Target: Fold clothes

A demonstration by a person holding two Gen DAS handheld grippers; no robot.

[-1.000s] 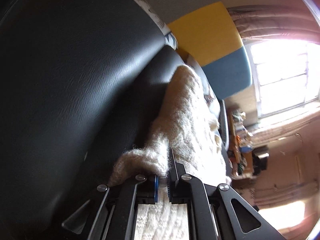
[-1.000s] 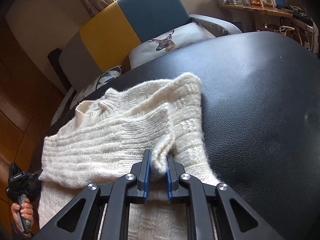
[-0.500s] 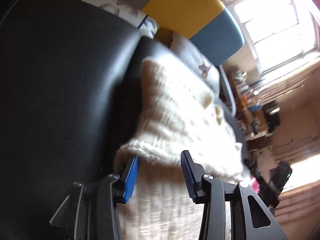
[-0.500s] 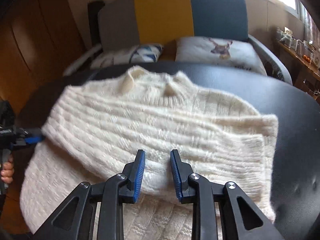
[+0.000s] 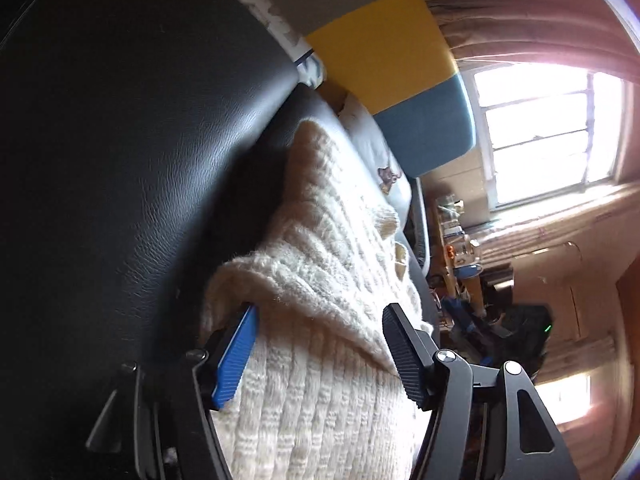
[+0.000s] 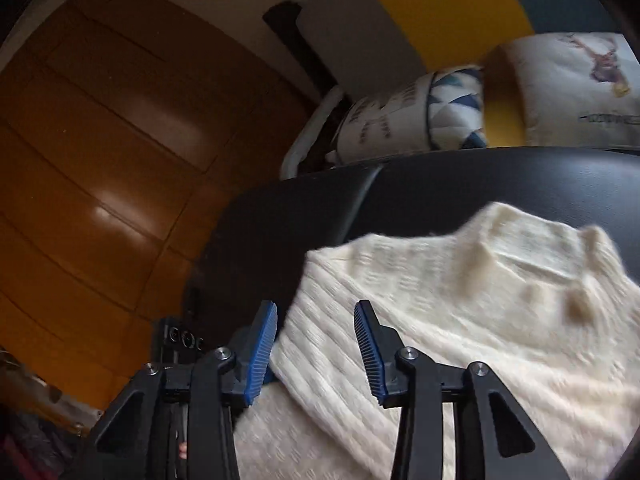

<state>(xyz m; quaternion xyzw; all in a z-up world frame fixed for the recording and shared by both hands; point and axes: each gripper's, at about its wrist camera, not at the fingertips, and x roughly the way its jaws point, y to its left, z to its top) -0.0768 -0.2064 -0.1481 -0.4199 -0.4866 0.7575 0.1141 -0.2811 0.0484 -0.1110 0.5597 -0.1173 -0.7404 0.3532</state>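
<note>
A cream knitted sweater [image 5: 320, 272] lies folded on a black leather surface [image 5: 120, 140]. In the left wrist view my left gripper [image 5: 320, 320] stands open, its fingers on either side of the folded edge at the sweater's left side. In the right wrist view the same sweater [image 6: 460, 320] shows with its collar at the far right. My right gripper [image 6: 316, 320] is open over the sweater's left part, gripping nothing. The other gripper's black body [image 6: 180, 340] shows just left of it.
A sofa with grey, yellow and blue back panels [image 6: 420, 12] stands behind the black surface, with patterned cushions [image 6: 420, 116] on it. Wooden panelling [image 6: 100, 140] fills the left. A bright window [image 5: 540, 120] and a cluttered shelf [image 5: 456, 240] lie to the right.
Both grippers were shut on the sweater's folded edge a second ago and have let go and opened. The right gripper has swung left across the sweater.
</note>
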